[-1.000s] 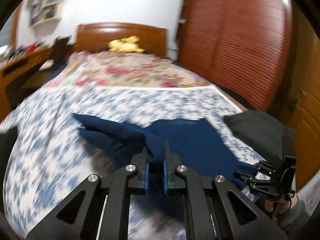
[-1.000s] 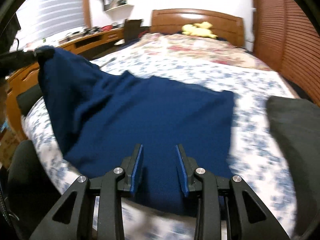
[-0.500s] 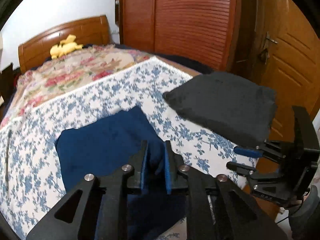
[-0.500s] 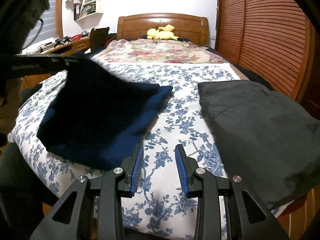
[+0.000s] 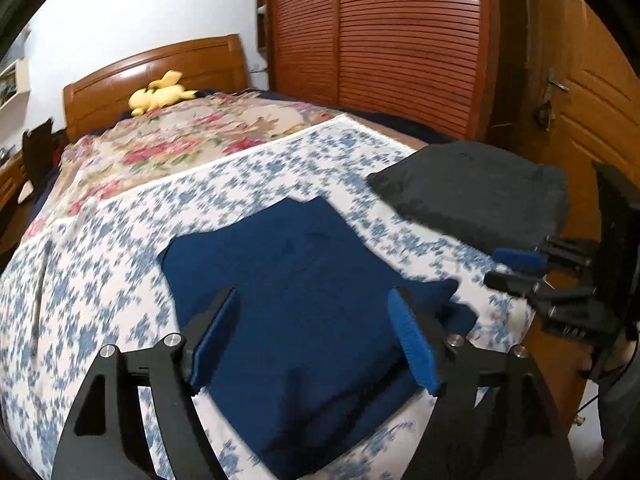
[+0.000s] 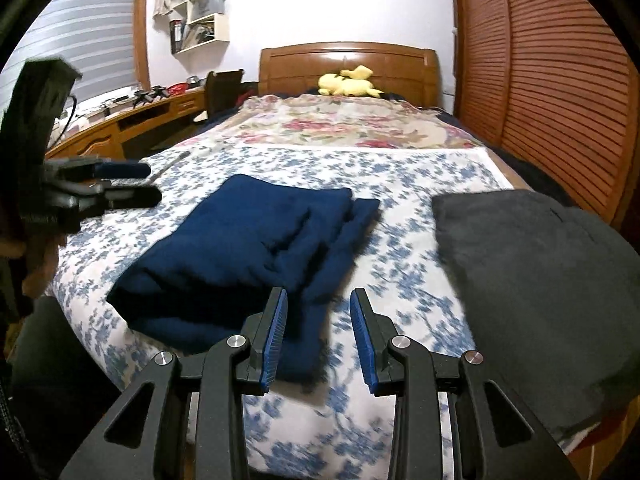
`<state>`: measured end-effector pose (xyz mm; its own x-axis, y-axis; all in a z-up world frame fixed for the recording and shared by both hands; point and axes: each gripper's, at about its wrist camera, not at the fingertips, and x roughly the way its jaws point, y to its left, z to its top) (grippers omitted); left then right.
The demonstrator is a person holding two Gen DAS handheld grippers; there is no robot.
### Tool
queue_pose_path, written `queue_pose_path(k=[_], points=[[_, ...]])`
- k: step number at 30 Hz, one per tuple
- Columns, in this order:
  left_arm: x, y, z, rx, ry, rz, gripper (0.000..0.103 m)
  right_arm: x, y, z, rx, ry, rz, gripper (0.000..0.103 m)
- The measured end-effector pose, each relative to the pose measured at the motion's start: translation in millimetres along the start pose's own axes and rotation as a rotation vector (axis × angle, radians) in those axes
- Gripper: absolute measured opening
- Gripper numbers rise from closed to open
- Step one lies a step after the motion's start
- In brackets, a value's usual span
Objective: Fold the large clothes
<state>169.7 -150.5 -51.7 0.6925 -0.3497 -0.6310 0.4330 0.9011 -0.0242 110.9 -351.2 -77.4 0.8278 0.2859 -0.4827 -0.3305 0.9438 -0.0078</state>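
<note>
Risk: the navy garment (image 6: pixel 256 248) lies folded on the bed (image 6: pixel 400 216), but its right-hand layer projects past the upper layers as a loose flap. A further fold taken from that flap alone would likely drag the stack apart. A grip on only the top layer would probably peel the fold open. The garment also lies close to the near edge of the bed, so a pull toward the operator could slide it off. A dark grey folded garment (image 6: pixel 536 280) lies to the right, apart from the navy one; a wide sweep could disturb it.

Position: the left gripper (image 5: pixel 316 340) is spread wide and empty, above the navy garment. The right gripper (image 6: pixel 318 336) is also parted and empty, at the garment's near right corner; contact cannot be determined.
</note>
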Motion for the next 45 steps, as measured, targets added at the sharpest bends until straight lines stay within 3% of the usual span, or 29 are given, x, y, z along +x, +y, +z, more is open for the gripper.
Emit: queue_pose_path(k=[8,10,16,27,39,41,42,43,45], points=[[-8.6,45.4,-40.2,-0.06,0.001,0.029,0.077,27.5,24.2,14.5,-0.026,0.007,0.065,0.034],[-9.5,55.5,-50.8,-0.068,0.005,0.044,0.077,37.6,25.5,15.4,-0.019,0.024,0.072,0.039],[-10.7,81.4,-74.8,-0.105,0.008,0.046,0.077,63.2,24.1,19.3,-0.001,0.078,0.064,0.047],[2.4,116.0,-102.6,-0.179,-0.021,0.028,0.077,85.2,26.7,17.7,0.044,0.196,0.042,0.048],[11.7,151.6,-123.1,-0.232,-0.024,0.056,0.077,92.2,40.6,18.4,0.046,0.236,-0.003,0.048],[10.3,154.2,-124.9,-0.229,-0.024,0.066,0.077,92.8,42.6,19.9,0.036,0.242,-0.009,0.037],[9.5,154.8,-125.7,-0.228,-0.027,0.067,0.077,92.8,44.9,21.0,0.022,0.247,-0.006,0.02],[7.8,154.5,-126.1,-0.223,-0.031,0.068,0.077,92.6,46.9,22.1,0.0,0.251,-0.018,0.012],[5.4,153.6,-126.2,-0.213,-0.039,0.072,0.077,88.8,50.5,24.9,-0.027,0.246,-0.022,0.007]])
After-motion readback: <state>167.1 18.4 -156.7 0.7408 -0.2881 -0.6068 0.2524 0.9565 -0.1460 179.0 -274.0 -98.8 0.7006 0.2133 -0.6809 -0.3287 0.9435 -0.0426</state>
